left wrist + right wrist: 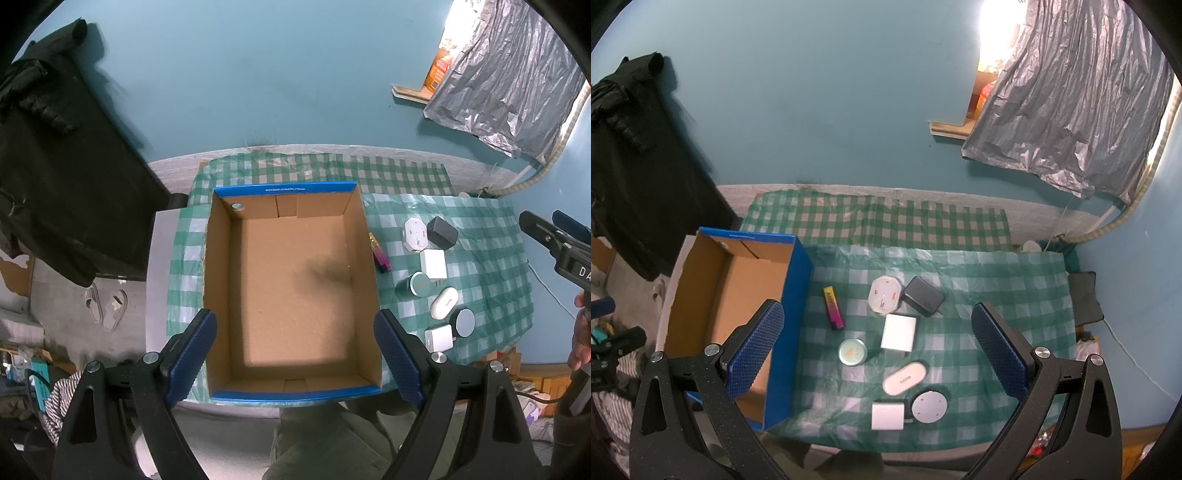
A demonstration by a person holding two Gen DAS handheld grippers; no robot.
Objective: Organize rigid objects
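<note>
An open cardboard box (236, 295) (701, 310) with blue outer walls stands empty on the green checked cloth. Right of it lie several small items: a pink-yellow lighter (833, 308) (380, 254), a white octagonal case (883, 294), a black charger (923, 296), a white cube charger (898, 332), a teal round tin (852, 352), a white oval case (904, 377), a grey round disc (929, 406) and a white adapter (887, 416). My left gripper (295, 354) hovers open above the box. My right gripper (879, 343) hangs open above the items.
The table's cloth (997, 295) has bare room at its right and back. Black clothing (55, 177) hangs at the left. A teal wall runs behind, with crinkled silver sheeting (1071, 110) at the upper right. A person's hand (580, 332) holds the right gripper.
</note>
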